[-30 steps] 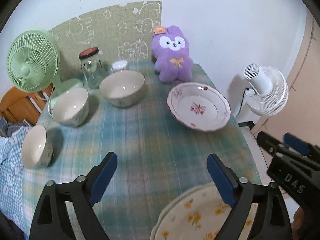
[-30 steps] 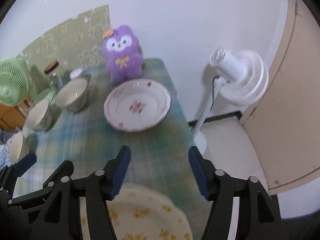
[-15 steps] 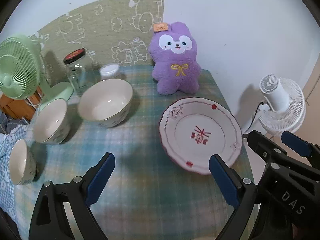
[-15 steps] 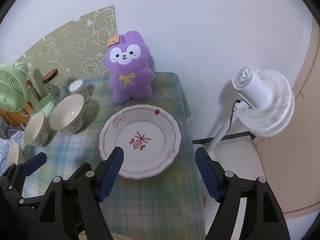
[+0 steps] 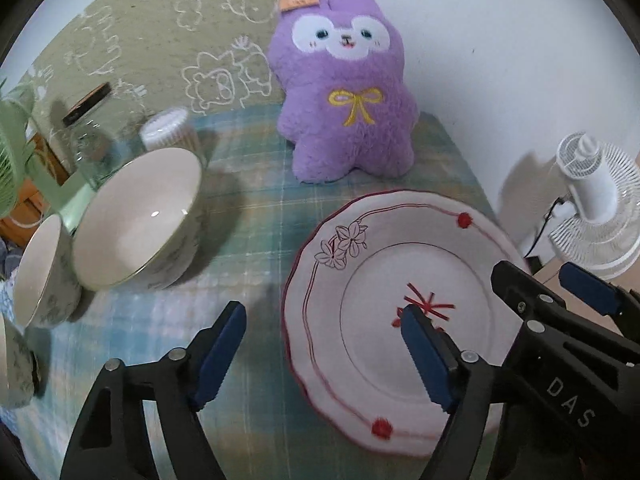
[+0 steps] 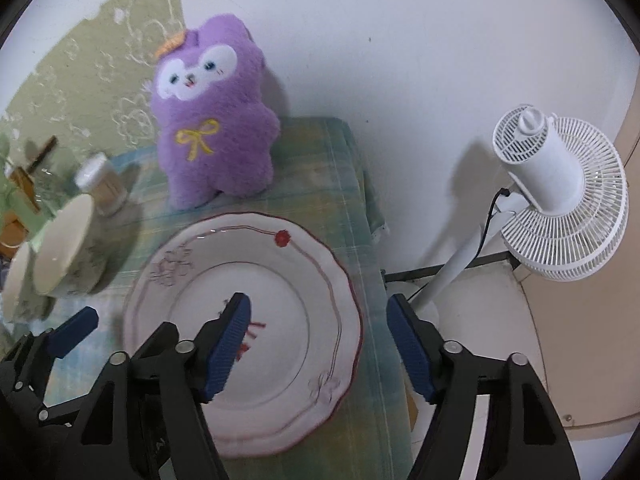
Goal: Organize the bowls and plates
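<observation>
Closer now than a second ago: both tools brought in low over the red-trimmed plate (image 5: 384, 264), which fills the foreground in both wrist views where earlier it sat far off behind a yellow-flowered plate, now out of frame. Left hand-held gripper (image 5: 320, 356) straddling the plate's left rim, one blue pad over the plate's centre, the other over the checked cloth of the desk (image 5: 256, 208); jaws closing, nothing pinched yet. Right hand-held gripper (image 6: 320, 344) straddling the plate's right rim likewise, jaws closing, not yet gripping. Probably a two-handed lift in preparation, with this plate as the next piece to stack.

Plate lying flat just in front of the purple plush (image 5: 344, 92), empty. Left of the plate, well apart: large bowl (image 5: 136, 216), empty, white inside; beyond it a second bowl (image 5: 40, 268), also empty; a third bowl (image 5: 16, 364) at the frame edge, contents not visible. Behind the large bowl, a glass jar (image 5: 92, 136) and a small ribbed-lid container (image 5: 168, 132), contents unclear. Beyond the plate's right side, off the desk, a white fan (image 6: 560, 196).
</observation>
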Motion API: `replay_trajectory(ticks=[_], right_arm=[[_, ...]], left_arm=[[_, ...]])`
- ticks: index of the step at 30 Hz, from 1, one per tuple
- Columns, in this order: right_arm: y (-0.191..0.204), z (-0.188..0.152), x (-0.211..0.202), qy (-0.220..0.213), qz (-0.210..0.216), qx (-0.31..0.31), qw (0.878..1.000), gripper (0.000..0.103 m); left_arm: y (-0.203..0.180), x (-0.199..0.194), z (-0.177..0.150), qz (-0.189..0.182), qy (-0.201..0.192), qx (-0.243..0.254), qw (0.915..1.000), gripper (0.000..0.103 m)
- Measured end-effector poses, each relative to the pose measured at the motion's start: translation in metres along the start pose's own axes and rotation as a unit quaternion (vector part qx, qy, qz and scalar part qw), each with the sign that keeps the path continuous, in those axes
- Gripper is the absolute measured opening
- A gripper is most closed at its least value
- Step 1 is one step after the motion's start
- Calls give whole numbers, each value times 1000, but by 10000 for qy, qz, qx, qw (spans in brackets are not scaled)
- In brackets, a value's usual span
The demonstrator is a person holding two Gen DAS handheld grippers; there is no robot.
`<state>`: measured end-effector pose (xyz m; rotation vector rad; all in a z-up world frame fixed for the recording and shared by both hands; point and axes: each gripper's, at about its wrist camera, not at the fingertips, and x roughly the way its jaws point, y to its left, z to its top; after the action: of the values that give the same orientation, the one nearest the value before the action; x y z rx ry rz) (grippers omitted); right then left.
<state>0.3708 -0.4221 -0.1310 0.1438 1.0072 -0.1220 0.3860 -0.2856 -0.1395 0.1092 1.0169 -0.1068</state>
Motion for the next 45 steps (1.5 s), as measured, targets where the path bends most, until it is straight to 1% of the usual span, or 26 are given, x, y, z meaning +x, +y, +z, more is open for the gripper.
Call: replay_trajectory(ticks=[4,5,7,8,10,15,18,26,29,35,43,45], right_arm=[[-2,3,13,91,10,43,9999,70],[-2,3,16,105,21,36,9999,65],[-2,3,22,208,45,17,9998,54],[-1,3,24,232,4,-4,9997,53],[-1,2,26,231,-25,-36,9997,52],[1,3,28,286,-121,-5,9995,51],[0,2,26,322,-170,204,9991,51],[3,-7,15,450,-203,290,9984,51],[6,-12,6,439,-212,307,9983,51],[6,-18,-14,433,-251,411,9979,51],[14,-39,-48,395,-347,416,9977,51],[15,-46,-57,393,-382,430,9976,49]], left_arm=[[-3,11,3,5,59,7,10000,76],[-3,13,3,13,87,3,10000,76],[-4,18,1,12,145,9,9999,67],[-5,21,1,-10,197,14,9998,64],[-5,23,0,-1,208,10,9998,61],[-6,23,-1,84,182,-58,9998,60],[-6,22,0,40,221,-104,9997,60],[3,14,-6,-26,328,-145,9994,59],[5,6,-10,-1,330,-97,9994,58],[8,-14,-18,-100,277,-37,9996,58],[17,-46,-39,-150,243,-24,9996,57],[20,-55,-46,-155,233,-16,9996,56]])
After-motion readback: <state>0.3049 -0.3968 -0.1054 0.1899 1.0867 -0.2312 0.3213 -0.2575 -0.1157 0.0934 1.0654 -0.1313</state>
